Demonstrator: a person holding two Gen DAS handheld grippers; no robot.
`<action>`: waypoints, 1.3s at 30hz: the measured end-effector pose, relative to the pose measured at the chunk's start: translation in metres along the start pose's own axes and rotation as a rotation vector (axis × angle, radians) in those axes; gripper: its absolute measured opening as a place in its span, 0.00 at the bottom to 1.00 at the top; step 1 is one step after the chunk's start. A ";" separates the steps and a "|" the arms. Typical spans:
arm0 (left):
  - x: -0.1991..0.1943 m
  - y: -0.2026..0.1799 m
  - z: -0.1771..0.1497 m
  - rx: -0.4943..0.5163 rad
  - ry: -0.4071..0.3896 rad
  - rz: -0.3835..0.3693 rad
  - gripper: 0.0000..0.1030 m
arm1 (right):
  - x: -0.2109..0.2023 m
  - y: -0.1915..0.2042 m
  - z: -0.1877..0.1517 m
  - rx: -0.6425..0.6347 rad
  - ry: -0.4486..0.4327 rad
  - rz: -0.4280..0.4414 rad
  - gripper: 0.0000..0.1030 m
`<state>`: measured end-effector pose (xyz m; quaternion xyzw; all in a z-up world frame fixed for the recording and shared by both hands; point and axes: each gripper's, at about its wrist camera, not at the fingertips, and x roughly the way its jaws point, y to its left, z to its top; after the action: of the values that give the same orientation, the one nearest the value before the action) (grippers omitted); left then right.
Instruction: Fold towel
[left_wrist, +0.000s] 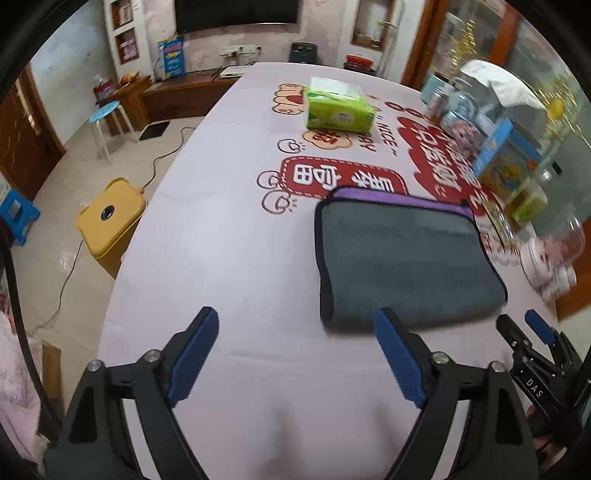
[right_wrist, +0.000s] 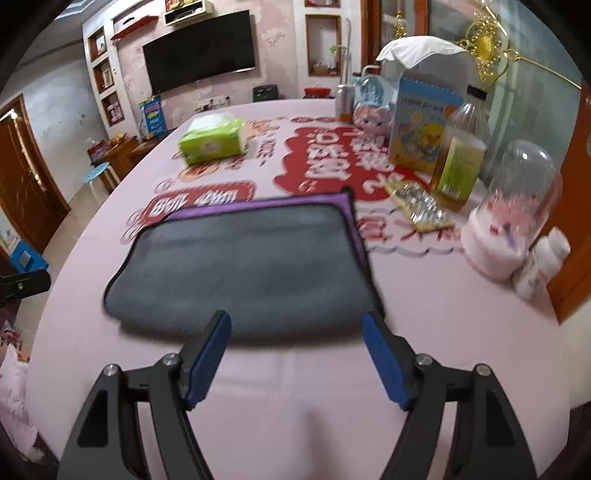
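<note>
A grey towel with a purple underside lies folded flat on the pink printed tablecloth. My left gripper is open and empty, just short of the towel's near left corner. My right gripper is open and empty at the towel's near edge, above the table. The right gripper also shows at the right edge of the left wrist view.
A green tissue pack lies further back on the table. Bottles, a blue box, a glass dome, a blister pack and jars crowd the table's right side. A yellow bin and stools stand on the floor at the left.
</note>
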<state>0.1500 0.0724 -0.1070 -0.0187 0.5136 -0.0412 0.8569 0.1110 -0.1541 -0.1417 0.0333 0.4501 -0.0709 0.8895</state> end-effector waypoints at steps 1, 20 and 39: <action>-0.003 0.000 -0.004 0.006 0.002 -0.005 0.86 | -0.002 0.004 -0.005 -0.006 0.013 0.015 0.78; -0.060 -0.016 -0.035 0.085 -0.003 -0.112 0.99 | -0.082 0.027 -0.039 -0.058 0.109 0.062 0.96; -0.121 -0.079 -0.030 0.075 -0.059 -0.080 0.99 | -0.154 -0.023 0.004 0.043 0.154 0.129 0.96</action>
<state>0.0627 0.0047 -0.0087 -0.0086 0.4851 -0.0942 0.8693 0.0208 -0.1624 -0.0154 0.0866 0.5125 -0.0205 0.8541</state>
